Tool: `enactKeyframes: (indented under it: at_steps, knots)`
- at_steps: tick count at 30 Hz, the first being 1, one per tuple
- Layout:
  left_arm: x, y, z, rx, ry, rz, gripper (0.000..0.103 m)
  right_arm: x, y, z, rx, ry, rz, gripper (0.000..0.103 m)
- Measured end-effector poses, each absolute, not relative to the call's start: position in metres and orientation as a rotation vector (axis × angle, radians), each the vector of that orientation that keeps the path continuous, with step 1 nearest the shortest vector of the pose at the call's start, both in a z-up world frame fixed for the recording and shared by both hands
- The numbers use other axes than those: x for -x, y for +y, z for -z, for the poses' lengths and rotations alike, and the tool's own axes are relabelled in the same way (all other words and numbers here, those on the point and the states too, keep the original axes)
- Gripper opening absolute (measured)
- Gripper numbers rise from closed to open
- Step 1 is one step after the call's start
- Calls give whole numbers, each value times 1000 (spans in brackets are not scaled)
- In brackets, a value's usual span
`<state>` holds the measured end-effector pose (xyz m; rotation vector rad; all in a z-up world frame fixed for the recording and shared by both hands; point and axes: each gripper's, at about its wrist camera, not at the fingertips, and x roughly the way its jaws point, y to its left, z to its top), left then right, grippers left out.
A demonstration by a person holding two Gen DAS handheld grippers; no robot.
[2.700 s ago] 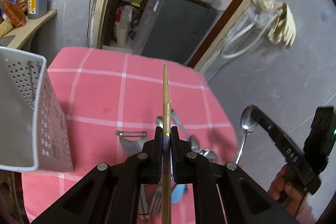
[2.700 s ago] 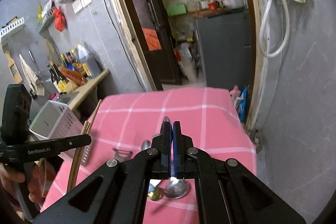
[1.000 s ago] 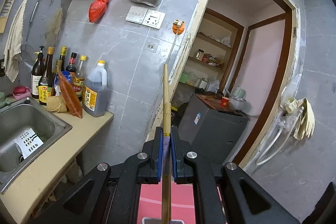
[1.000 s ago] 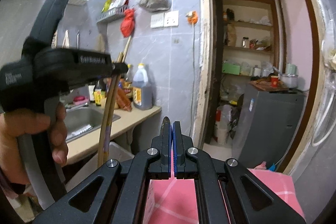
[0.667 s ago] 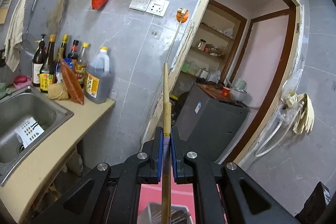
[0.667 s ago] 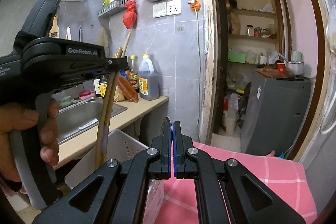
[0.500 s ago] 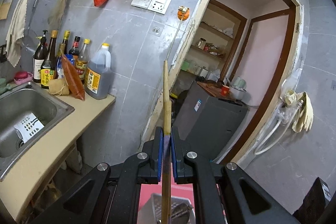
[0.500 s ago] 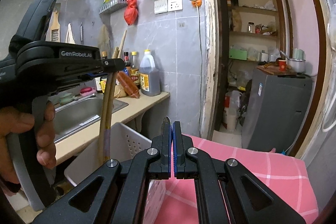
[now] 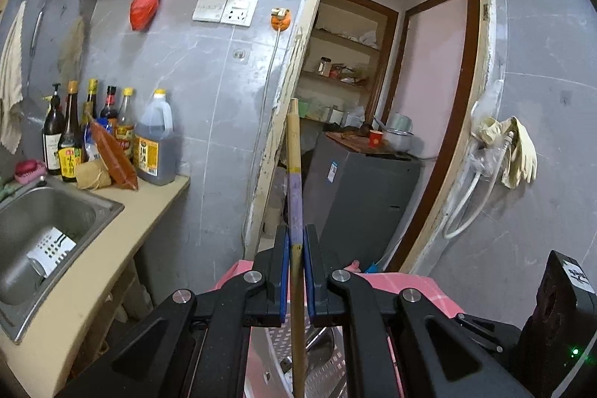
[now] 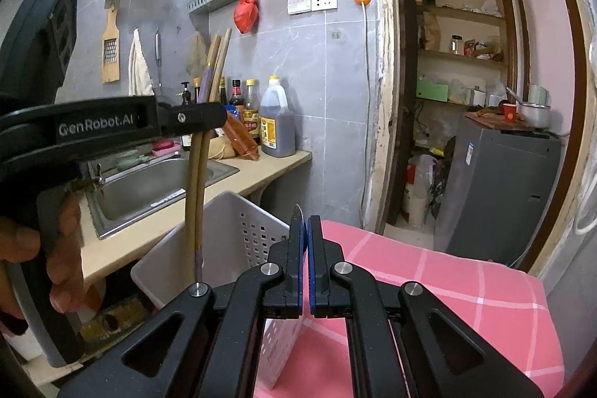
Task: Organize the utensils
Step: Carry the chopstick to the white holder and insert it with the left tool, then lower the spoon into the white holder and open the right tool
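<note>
My left gripper (image 9: 294, 271) pinches a pair of long wooden chopsticks w/ purple bands (image 9: 293, 181), upright btwn the blue pads; from the right cam their lower tips (image 10: 197, 248) hang inside the white perforated plastic utensil basket (image 10: 238, 234), near its left wall. My right gripper (image 10: 306, 241) is pressed together; a thin metal edge shows btwn its pads, can't tell what. Basket stands on the pink checked tablecloth (image 10: 447, 286). Beyond: steel sink (image 10: 149, 185), then sauce bottles (image 10: 274, 122).

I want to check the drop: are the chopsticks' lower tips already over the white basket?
Yes, in the right wrist view the chopsticks hang upright with their lower tips inside the basket opening.
</note>
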<state>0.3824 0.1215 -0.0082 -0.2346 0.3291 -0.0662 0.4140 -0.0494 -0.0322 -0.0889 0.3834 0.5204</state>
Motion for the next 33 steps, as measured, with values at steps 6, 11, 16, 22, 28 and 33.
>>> enactKeyframes:
  at_steps: [6,11,16,22,28,33]
  knots:
    - [-395,120,6,203,289,57,7,-412,-49,30,100,373,-507,2]
    - [-393,121,12,218,326,61,7,-410,-49,29,99,375,-511,2]
    - [-389,120,22,231,380,84,8,-408,-50,33,95,399,-522,2]
    - [-385,122,26,241,424,94,8,-409,-55,34,75,419,-520,3]
    - [-380,126,28,266,458,101,8,-408,-61,34,57,442,-519,4]
    - [-375,128,29,276,477,105,10,-404,-67,32,32,443,-509,21]
